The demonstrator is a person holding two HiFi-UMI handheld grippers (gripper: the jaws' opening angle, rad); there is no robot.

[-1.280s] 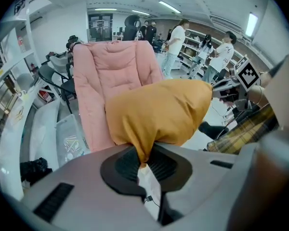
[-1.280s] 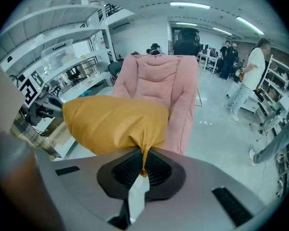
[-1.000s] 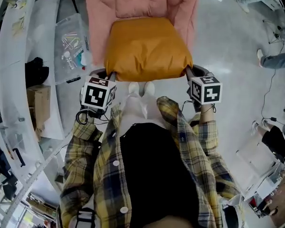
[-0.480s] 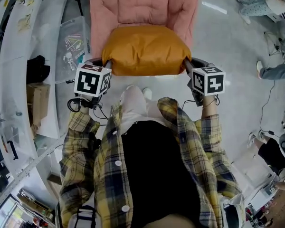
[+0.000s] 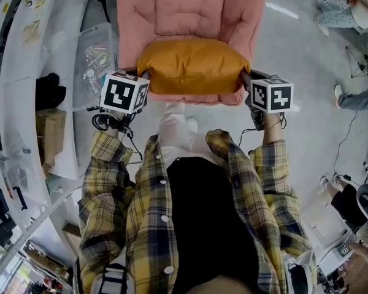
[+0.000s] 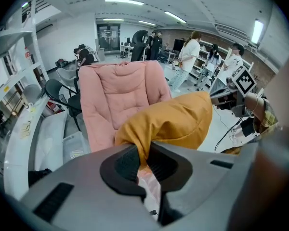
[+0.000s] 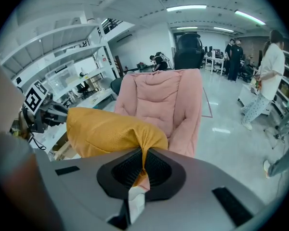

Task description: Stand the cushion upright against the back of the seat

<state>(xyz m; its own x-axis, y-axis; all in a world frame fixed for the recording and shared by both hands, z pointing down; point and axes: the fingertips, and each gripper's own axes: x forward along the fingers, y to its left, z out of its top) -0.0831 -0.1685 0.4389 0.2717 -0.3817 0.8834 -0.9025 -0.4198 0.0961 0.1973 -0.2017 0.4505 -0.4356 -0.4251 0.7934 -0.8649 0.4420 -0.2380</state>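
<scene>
Mustard-yellow fabric fills the middle of the head view. The cushion (image 5: 193,66) hangs flat and crosswise over the front of the pink padded armchair (image 5: 190,8), short of its backrest. The left gripper (image 5: 143,79) is clenched on the cushion's left corner and the right gripper (image 5: 244,79) pinches its right corner. Each gripper view shows a fold of yellow cloth squeezed between dark ribbed pads.

The chair stands on a glossy pale grey floor (image 5: 306,48). White shelving (image 5: 21,60) curves along the left side. Beside it are a clear plastic bin (image 5: 95,54) of small parts and a cardboard box (image 5: 49,133).

Only the head view shows the person's yellow plaid shirt (image 5: 135,219) and both grippers at once. The gripper views look level instead. They show the tufted backrest rising upright behind the cushion, ceiling strip lights (image 6: 123,1) and several people (image 6: 190,49) standing farther off in a large workshop. Whether the cushion touches the seat cannot be told from any view.
</scene>
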